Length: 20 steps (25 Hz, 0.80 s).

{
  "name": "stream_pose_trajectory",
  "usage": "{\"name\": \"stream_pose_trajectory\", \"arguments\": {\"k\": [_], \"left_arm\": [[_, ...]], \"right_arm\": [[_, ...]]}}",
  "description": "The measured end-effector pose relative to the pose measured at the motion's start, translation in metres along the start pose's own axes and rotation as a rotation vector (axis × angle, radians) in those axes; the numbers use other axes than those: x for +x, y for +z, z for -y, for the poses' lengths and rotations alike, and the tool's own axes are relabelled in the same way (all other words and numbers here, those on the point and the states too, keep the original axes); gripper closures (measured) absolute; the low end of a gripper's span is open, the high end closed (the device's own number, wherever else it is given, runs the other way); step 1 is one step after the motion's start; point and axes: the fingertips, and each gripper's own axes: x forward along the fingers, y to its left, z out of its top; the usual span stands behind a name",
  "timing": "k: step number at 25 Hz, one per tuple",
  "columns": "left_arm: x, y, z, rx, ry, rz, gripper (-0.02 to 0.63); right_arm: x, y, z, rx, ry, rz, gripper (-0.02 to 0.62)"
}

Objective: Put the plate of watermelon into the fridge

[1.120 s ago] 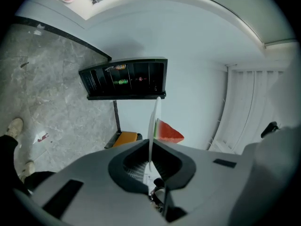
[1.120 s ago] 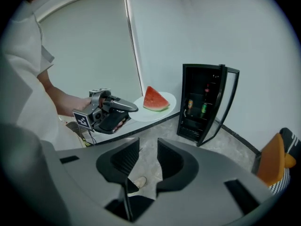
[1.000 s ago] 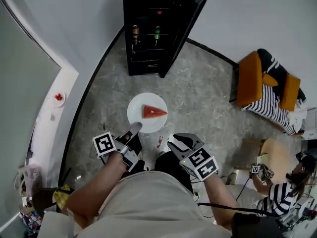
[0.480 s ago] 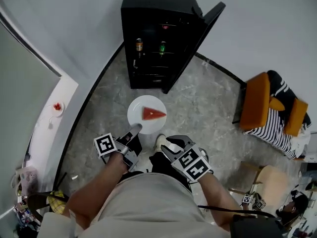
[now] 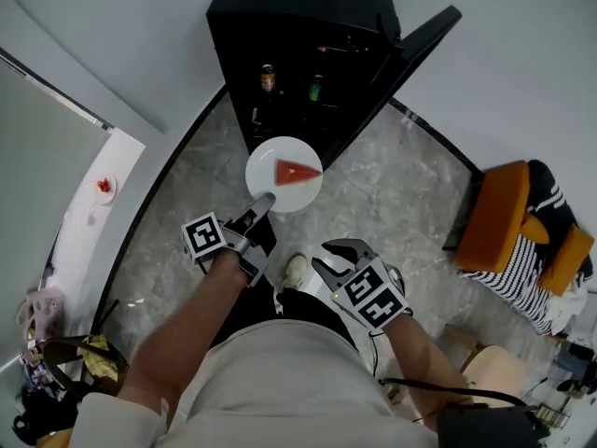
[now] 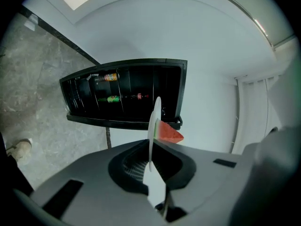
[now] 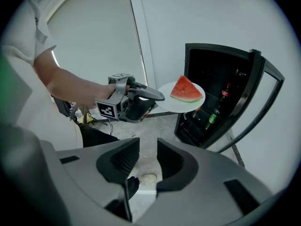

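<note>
A white plate (image 5: 270, 183) carries a red watermelon wedge (image 5: 297, 172). My left gripper (image 5: 261, 203) is shut on the plate's near rim and holds it level just in front of the open black fridge (image 5: 298, 26). In the left gripper view the plate (image 6: 153, 126) shows edge-on between the jaws, with the wedge (image 6: 168, 133) beyond them and the fridge (image 6: 127, 93) ahead. My right gripper (image 5: 331, 255) hangs lower right, open and with nothing in it. The right gripper view shows the plate (image 7: 181, 102), the wedge (image 7: 186, 89) and the fridge (image 7: 211, 93).
The fridge door (image 5: 410, 54) stands swung open to the right. Two bottles (image 5: 268, 77) (image 5: 316, 88) sit on a shelf inside. An orange chair with striped fabric (image 5: 518, 227) is at the right. A white ledge holding a small dish (image 5: 104, 187) runs along the left wall.
Both grippers have travelled forward toward the fridge. The plate, held throughout by the left gripper, has gone from over the open floor to the fridge's open front.
</note>
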Motion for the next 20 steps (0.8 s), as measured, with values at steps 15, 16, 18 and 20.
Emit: {"name": "stream_pose_trajectory", "arguments": {"k": [15,16,18,20], "left_arm": [[0.143,0.130,-0.064,0.026,0.071,0.036,0.586],[0.149,0.138,-0.069,0.023,0.077,0.038,0.586],[0.163,0.154,-0.083,0.010,0.095,0.043,0.584],[0.181,0.169,-0.094,-0.004,0.103,0.053,0.584]], "right_arm": [[0.058,0.051,0.109,0.085,0.010,-0.026,0.468],[0.063,0.056,0.114,0.087,0.007,-0.030,0.468],[0.070,0.065,0.119,0.116,0.017,-0.026,0.468],[0.076,0.073,0.126,0.154,0.030,-0.012,0.468]]}}
